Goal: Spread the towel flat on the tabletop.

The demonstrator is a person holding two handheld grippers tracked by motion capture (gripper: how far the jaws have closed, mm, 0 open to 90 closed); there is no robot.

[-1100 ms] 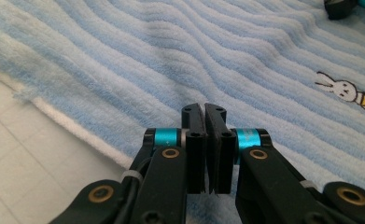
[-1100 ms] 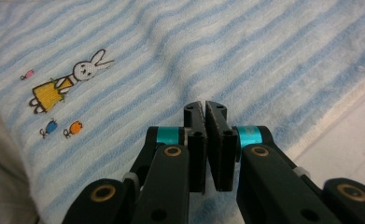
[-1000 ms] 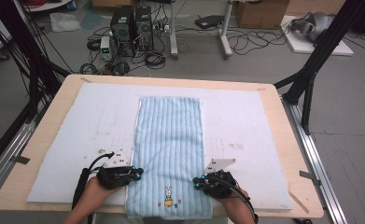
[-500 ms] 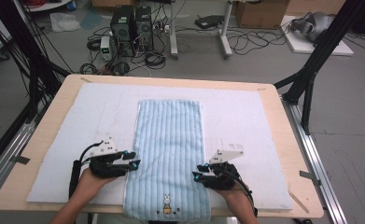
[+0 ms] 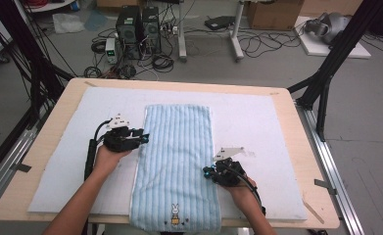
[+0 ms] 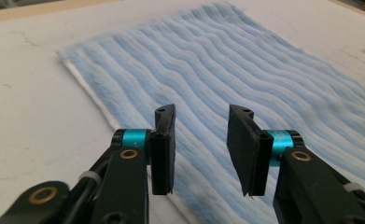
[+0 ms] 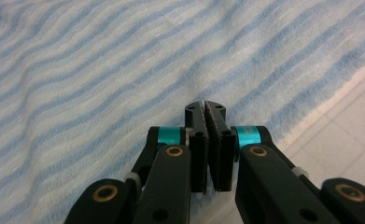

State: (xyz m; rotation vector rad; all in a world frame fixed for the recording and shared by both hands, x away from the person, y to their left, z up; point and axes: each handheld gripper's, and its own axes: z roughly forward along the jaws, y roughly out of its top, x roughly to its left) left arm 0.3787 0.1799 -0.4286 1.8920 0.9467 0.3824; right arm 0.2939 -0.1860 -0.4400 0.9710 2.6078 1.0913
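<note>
The light-blue striped terry towel [image 5: 177,166] lies flat and lengthwise down the middle of the white padded mat [image 5: 267,127], its near end with the small rabbit motif [image 5: 175,213] at the table edge. No fold shows yet; all folding is left. The left gripper [image 6: 201,140], at the towel's left edge, stands apart with nothing between its jaws, having just closed slightly. The right gripper [image 7: 207,140], at the right edge, has just closed together, seemingly empty. No containers are on the table.

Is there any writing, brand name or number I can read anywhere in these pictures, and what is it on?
No readable text anywhere.
Light blue striped towel: a small embroidered rabbit figure near its near edge, a picture, with no letters legible.
Black computer towers and cardboard boxes on the floor beyond the wooden table: any labels are too small and blurred to read.
Black gripper jaws in both gripper views: no markings.
</note>
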